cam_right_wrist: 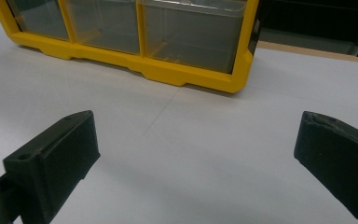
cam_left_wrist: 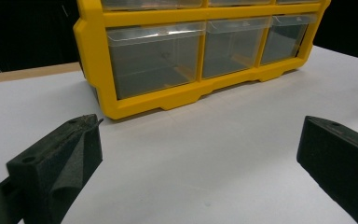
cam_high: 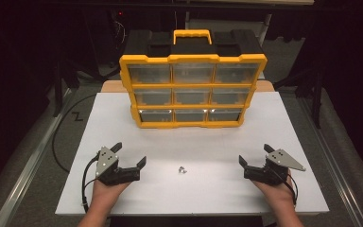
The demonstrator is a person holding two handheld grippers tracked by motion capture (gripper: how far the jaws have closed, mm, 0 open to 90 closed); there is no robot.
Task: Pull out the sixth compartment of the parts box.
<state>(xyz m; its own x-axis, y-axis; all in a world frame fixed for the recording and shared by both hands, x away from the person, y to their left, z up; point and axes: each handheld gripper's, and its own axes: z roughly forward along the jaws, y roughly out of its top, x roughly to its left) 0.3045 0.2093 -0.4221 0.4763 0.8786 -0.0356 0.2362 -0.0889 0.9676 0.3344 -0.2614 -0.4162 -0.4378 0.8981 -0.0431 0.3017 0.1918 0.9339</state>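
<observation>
A yellow and black organiser (cam_high: 192, 90) with clear drawers stands upright at the back of the white table (cam_high: 123, 118). Its bottom row of drawers (cam_left_wrist: 156, 58) faces the left gripper view, and the same organiser (cam_right_wrist: 186, 32) appears in the right gripper view. A small metal part (cam_high: 182, 169) lies on the table between the hands. My left gripper (cam_high: 130, 154) rests at the front left, open and holding nothing. At the front right my right gripper (cam_high: 254, 155) is open too, with nothing between its jaws.
The organiser has a yellow carry handle (cam_high: 192, 36) on top. A wooden board edge (cam_high: 111, 86) shows behind the white table. A black cable (cam_high: 59, 137) runs over the floor at the left. Metal rails (cam_high: 26, 170) flank the table.
</observation>
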